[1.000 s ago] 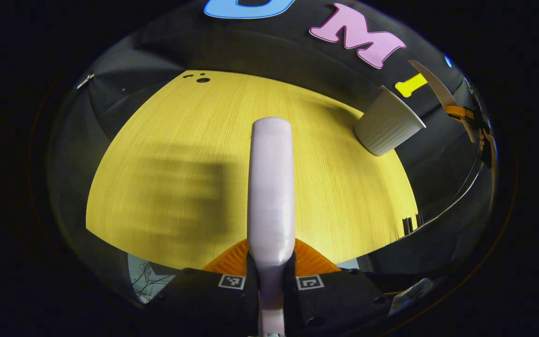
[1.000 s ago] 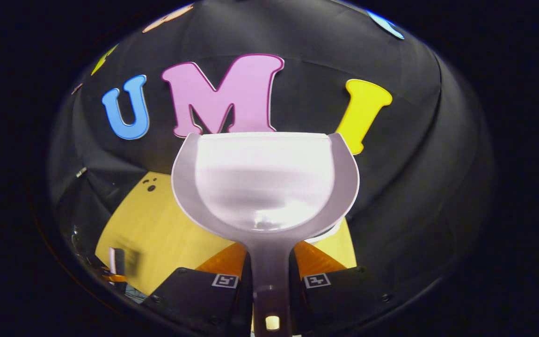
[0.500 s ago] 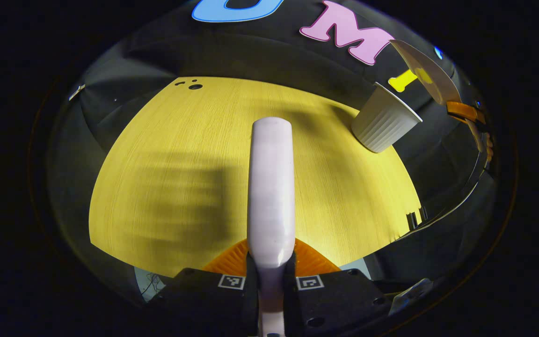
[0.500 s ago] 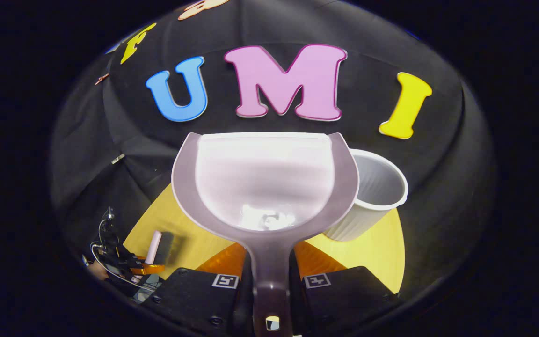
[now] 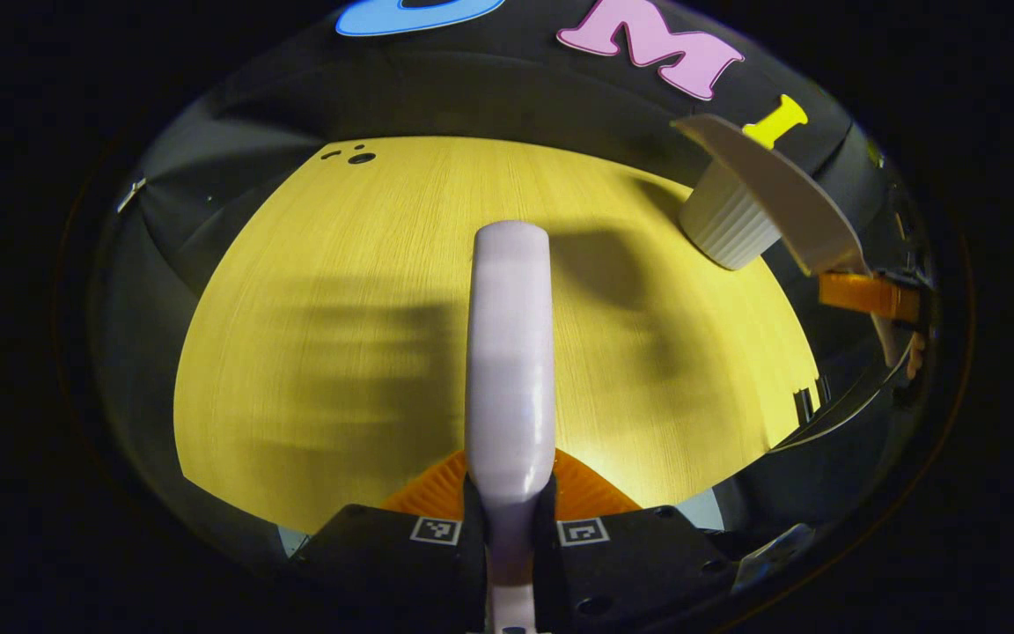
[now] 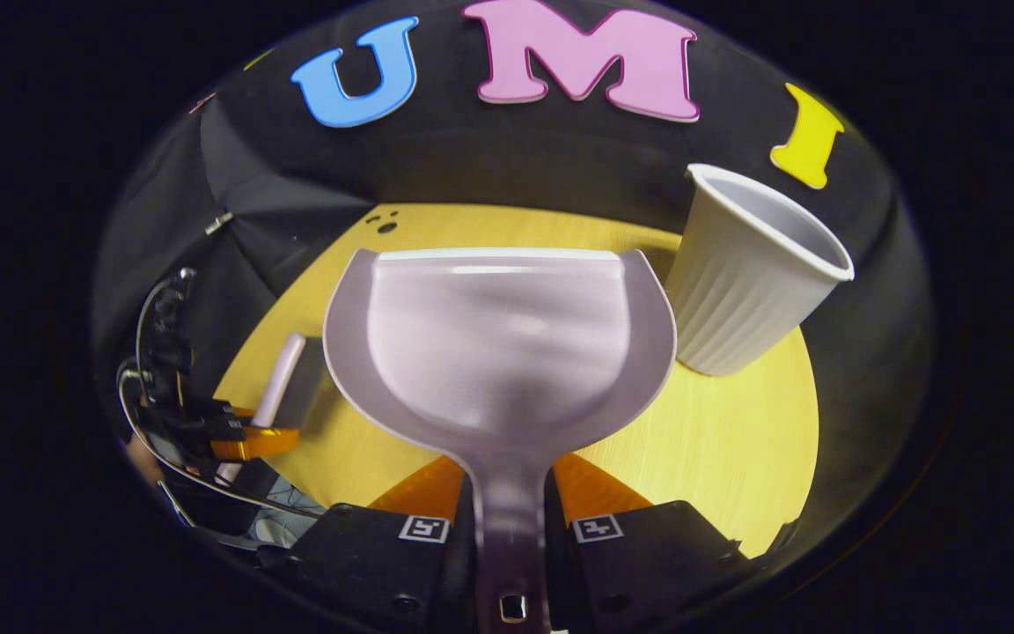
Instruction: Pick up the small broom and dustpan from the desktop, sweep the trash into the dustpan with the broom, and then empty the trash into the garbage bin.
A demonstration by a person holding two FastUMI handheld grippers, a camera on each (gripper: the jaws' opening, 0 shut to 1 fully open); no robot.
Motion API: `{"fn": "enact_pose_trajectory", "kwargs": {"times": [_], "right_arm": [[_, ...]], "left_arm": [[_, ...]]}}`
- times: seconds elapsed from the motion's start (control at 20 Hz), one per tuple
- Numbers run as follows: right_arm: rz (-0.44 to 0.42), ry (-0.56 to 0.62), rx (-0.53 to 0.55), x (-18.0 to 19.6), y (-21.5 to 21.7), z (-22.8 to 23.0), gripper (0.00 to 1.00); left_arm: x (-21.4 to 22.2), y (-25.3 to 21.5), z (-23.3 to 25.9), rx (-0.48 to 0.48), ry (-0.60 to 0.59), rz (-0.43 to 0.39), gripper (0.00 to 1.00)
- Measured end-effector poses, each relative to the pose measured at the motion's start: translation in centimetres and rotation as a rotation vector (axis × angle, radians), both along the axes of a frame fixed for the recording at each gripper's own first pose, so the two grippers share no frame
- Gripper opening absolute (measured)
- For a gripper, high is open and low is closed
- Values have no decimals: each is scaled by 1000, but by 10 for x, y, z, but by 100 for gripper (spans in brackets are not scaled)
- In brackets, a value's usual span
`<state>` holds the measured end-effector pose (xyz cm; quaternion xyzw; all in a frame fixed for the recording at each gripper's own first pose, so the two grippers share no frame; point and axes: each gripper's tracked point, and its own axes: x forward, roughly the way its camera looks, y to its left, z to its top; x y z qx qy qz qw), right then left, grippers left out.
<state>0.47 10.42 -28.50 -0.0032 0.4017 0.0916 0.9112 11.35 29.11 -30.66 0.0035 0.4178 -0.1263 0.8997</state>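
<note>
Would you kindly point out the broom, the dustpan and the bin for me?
broom (image 5: 509, 352), left gripper view, on the middle of its back.
dustpan (image 6: 498, 343), right gripper view, on the inside of its scoop.
bin (image 6: 740, 282), right gripper view, on its ribbed outer wall.

My fingers (image 5: 472, 519) hide the broom (image 5: 509, 352) handle's lower end; beyond them, the dustpan (image 5: 780, 202) covers part of the bin (image 5: 727, 231).

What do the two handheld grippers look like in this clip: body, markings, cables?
Each gripper has a black body with two small square black-and-white marker tags near the fingers: left gripper, right gripper. Orange ribbed parts fan out ahead of each body. Seen from the right gripper view, the left gripper carries an orange band and thin looping cables behind it.
</note>
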Motion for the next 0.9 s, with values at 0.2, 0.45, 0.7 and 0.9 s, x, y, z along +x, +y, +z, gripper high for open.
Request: {"fn": "enact_pose_trajectory", "kwargs": {"times": [0.2,0.45,0.7,0.9], "right_arm": [[-4,98,-32,-10,-2,-37,35],[-60,198,-19,-20,-2,-64,33],[-95,200,-73,-21,-1,-69,36],[-84,235,-69,-26,5,-78,33]], "left_arm": [[19,-10,-11,17,17,13,26],[48,-9,-26,107,36,11,25],[50,-20,-33,240,51,-3,27],[55,-15,-38,333,65,-15,28]]}}
